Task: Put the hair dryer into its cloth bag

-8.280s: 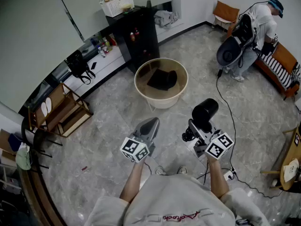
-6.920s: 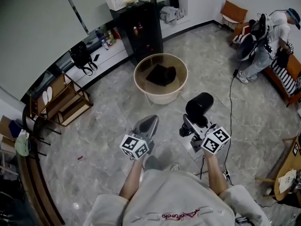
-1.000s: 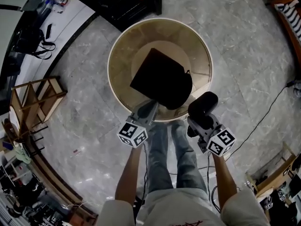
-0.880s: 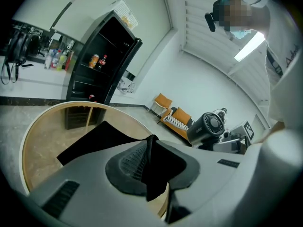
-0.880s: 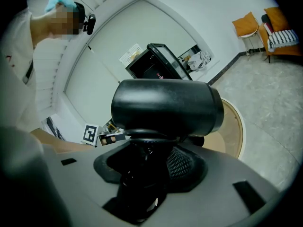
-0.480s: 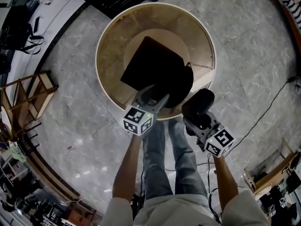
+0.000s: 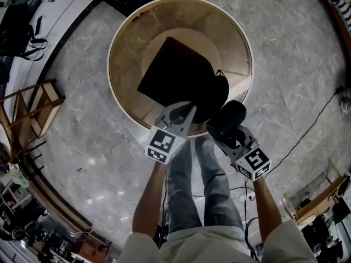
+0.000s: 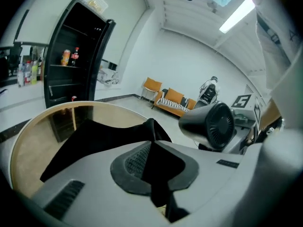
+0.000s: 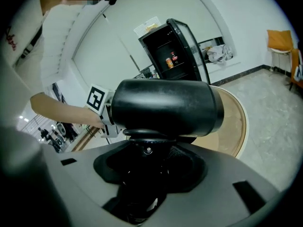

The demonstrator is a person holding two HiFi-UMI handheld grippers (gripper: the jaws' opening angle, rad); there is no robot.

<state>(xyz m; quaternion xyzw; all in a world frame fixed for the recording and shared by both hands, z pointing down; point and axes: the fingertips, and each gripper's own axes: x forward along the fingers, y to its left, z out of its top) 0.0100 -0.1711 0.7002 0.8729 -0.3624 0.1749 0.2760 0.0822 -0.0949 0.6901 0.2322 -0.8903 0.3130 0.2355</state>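
Grey stone floor surrounds the round table where the black bag lies. Our left gripper has its jaws just closed, pinching the bag's near edge. Our right gripper clamps the hair dryer just beside it. Next we likely lift that edge to open the mouth.

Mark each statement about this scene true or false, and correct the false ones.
1. The right gripper holds the dryer. True.
2. The left gripper is empty. False: its fingers have just closed on an edge of the bag.
3. The bag lies on a square table. False: the table is round.
4. The dryer is not yet in the bag. True.
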